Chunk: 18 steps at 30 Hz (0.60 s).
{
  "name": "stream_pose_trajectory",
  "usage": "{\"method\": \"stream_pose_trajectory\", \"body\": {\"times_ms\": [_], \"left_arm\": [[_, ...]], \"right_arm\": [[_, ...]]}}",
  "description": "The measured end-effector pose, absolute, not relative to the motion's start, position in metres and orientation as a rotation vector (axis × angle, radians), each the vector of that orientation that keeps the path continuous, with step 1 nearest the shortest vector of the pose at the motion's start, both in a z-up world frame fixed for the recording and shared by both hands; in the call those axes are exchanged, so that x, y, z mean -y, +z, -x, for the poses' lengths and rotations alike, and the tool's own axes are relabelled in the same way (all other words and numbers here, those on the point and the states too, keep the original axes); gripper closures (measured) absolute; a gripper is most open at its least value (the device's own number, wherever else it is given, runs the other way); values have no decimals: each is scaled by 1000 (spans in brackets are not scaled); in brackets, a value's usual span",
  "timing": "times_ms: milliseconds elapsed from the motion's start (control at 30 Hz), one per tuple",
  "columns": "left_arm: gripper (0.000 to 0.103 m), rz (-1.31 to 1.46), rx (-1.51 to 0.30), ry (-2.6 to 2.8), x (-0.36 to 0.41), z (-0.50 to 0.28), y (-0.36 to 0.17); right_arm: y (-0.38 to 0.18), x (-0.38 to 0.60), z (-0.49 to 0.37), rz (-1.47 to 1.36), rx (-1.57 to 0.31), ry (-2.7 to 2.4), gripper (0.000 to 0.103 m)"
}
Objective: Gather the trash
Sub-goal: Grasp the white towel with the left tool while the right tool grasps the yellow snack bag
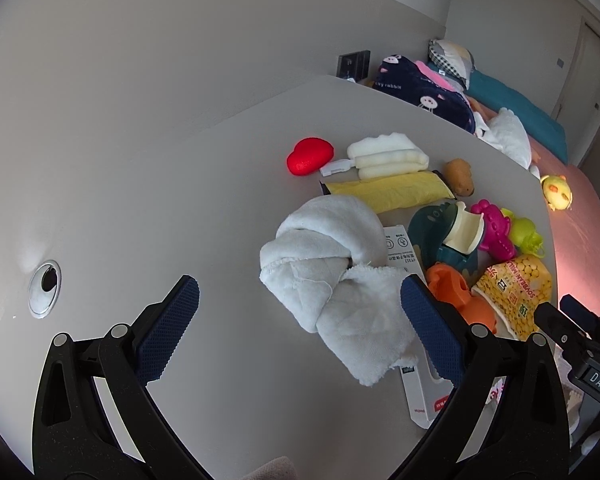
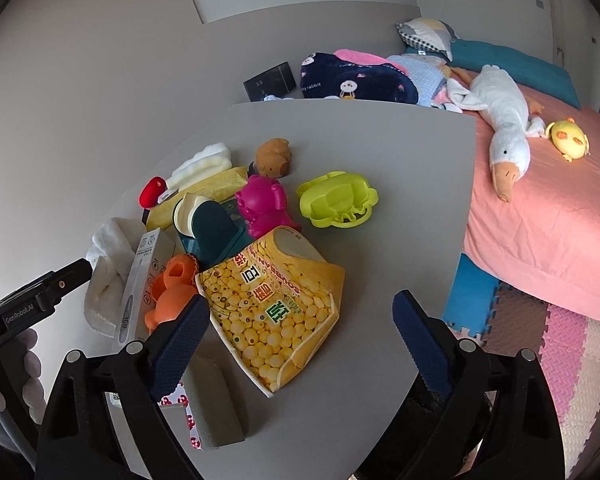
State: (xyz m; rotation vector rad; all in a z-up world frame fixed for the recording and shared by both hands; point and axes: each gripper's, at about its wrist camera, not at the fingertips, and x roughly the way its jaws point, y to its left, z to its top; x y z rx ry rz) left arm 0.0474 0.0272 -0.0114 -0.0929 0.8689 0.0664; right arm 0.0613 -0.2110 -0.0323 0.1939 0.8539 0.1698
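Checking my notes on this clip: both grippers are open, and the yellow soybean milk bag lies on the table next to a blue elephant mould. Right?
Not quite: in the right wrist view the mould beside the soybean milk bag is lime green, not blue. Both the right gripper and left gripper are open.

Left claw (image 1: 300,332) black plastic arms, navy textured pads, silver rivets, right claw (image 2: 300,344) alike

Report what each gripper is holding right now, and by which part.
Nothing is held. The left gripper is open above the white towel, and the right gripper is open over the yellow soybean milk bag, gripping neither.
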Motion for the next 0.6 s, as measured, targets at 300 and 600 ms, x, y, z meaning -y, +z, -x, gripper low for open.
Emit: {"method": "stream_pose_trajectory", "body": {"times_ms": [300,600], "left_arm": [[8,84,-905,51,-31,-81,-28],[19,124,-942,-9,-32,-89,-45]], "right_arm": [[-46,205,-79,-179,-895,162,33],[-47,211,-80,-208,-873,168,60]]}}
